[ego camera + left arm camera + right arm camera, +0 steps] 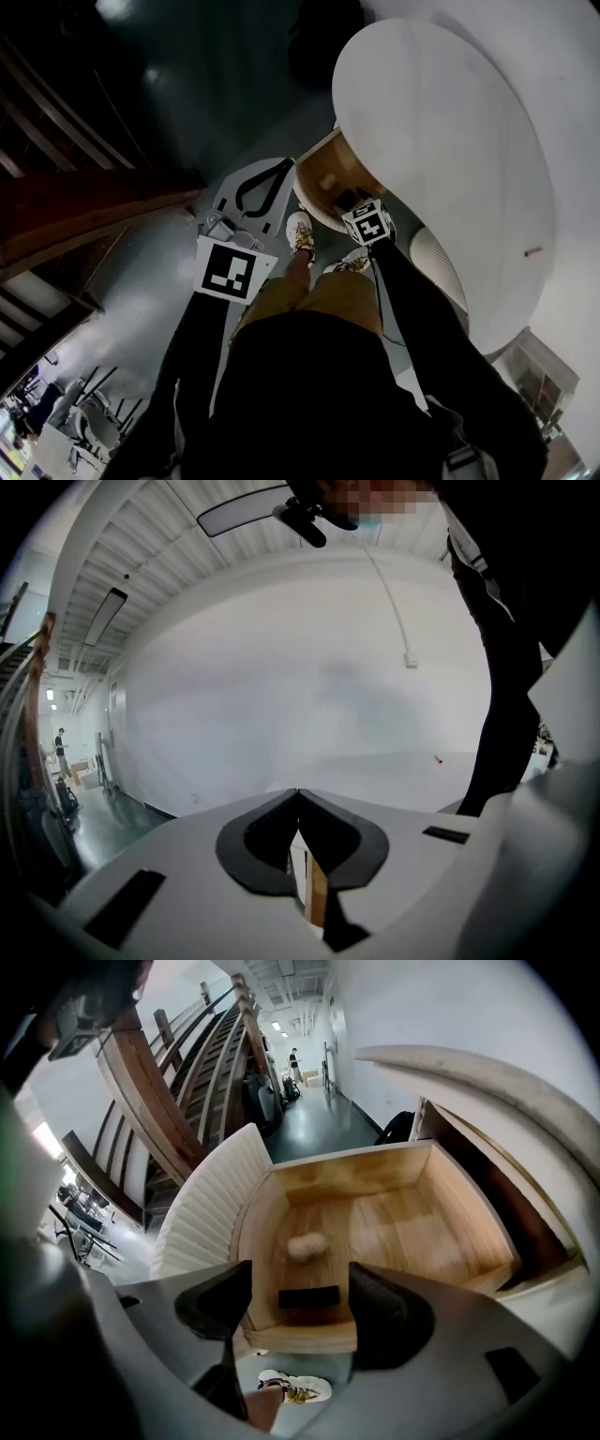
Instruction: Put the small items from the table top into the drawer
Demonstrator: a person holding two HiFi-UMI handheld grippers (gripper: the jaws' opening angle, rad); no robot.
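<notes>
two grippers show in the head view, each topped by a marker cube printed with black-and-white squares – a pattern, not letters. the left gripper [279,171] points away over the dark floor, its fingers pressed together at the tips. the right gripper [364,217] hangs at the near edge of the open wooden drawer [323,173], which juts out from under the round white table [450,141]. one small red item [532,251] lies far out on the table, well apart from both grippers. white shoes [300,230] stand on the floor just beside the drawer.

left gripper view: the dark fingers [258,841] meet with nothing between them, only a sliver of wood colour showing through the slit lower down. beyond them lies the white table, with the red item [438,758] as a tiny speck, and a dark sleeve [506,667] at the right.

right gripper view: the fingers [217,1302] are spread wide and hold nothing. only this view shows the drawer's inside – a pale rounded lump [307,1245] and, nearer the front wall, a flat black bar [309,1297], close together but apart. it also shows the drawer's ribbed white front [202,1213] and a wooden staircase [159,1072].
</notes>
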